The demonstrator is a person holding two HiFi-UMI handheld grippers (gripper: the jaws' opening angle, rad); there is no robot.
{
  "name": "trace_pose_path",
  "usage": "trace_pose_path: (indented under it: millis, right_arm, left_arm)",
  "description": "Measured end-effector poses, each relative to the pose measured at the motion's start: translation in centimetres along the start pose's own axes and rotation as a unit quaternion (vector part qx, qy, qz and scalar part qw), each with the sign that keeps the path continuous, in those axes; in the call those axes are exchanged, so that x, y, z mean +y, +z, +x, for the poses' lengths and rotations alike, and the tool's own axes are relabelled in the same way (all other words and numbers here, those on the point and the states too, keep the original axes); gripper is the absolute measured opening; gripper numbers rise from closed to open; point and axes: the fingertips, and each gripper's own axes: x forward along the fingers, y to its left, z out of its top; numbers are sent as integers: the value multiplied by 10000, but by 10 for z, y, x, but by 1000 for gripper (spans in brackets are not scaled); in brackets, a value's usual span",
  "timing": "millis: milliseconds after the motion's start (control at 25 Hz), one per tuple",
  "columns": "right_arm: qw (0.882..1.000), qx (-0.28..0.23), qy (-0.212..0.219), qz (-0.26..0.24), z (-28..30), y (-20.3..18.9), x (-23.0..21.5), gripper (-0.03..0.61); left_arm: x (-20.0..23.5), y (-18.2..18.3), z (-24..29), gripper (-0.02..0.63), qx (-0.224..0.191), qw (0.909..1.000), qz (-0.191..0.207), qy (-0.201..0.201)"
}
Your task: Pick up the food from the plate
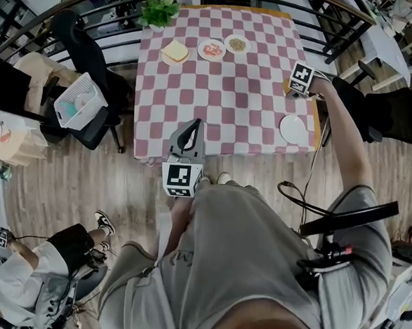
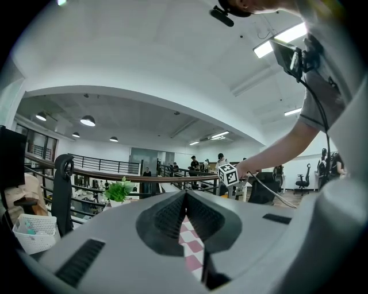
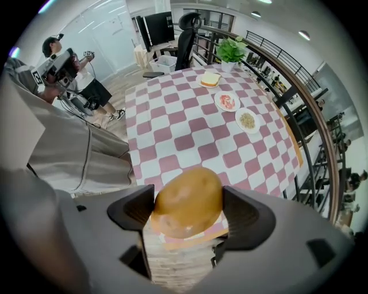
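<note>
Right gripper view first: what is the right gripper doing?

— Its fingers are squeezing a golden-brown, rounded piece of food from both sides, holding it clear of the checkered bench, over the bench's edge, with wooden floor showing beneath.

And the plate?

— A white plate is sitting at the bench's right edge, near that gripper. Bread is lying at the far side, by a potted plant.

The left gripper?

— Its fingers are pressing together on nothing, hovering at the bench's near edge.
</note>
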Motion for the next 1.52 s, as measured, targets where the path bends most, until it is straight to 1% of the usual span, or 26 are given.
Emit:
trace_pose_path:
  millis: [280, 480, 640, 800, 1000, 1120, 1280, 1400, 1520]
  right_arm:
    - [9988, -187, 134, -423, 11, 83, 9, 364]
    - [9953, -200, 175, -931, 15, 142, 18, 364]
    - [9924, -295, 174, -1185, 16, 175, 26, 364]
    - [9906, -282, 207, -1322, 30, 185, 28, 364]
    - [9913, -146, 246, -1284, 59, 181, 28, 364]
    - [9918, -120, 169, -1264, 81, 181, 30, 364]
    - [9943, -141, 45, -1058, 114, 181, 30, 362]
    - [9955, -120, 62, -942, 140, 183, 35, 364]
    - [9956, -35, 133, -923, 164, 179, 46, 364]
  left_arm:
    - [14, -4, -14, 9, 63, 9995, -33, 315]
    - [28, -5, -28, 8, 116, 9977, -53, 661]
    - [38, -7, -40, 8, 167, 9955, -58, 930]
    - [44, -9, -49, 8, 185, 9930, -29, 1164]
    - [48, -13, -58, 9, 247, 9902, 15, 1372]
    - [47, -16, -63, 8, 280, 9890, 47, 1451]
    - [45, -13, -65, 8, 270, 9881, 171, 1504]
    - [41, -8, -65, 8, 206, 9884, 318, 1473]
    - [38, -9, -64, 8, 221, 9887, 333, 1445]
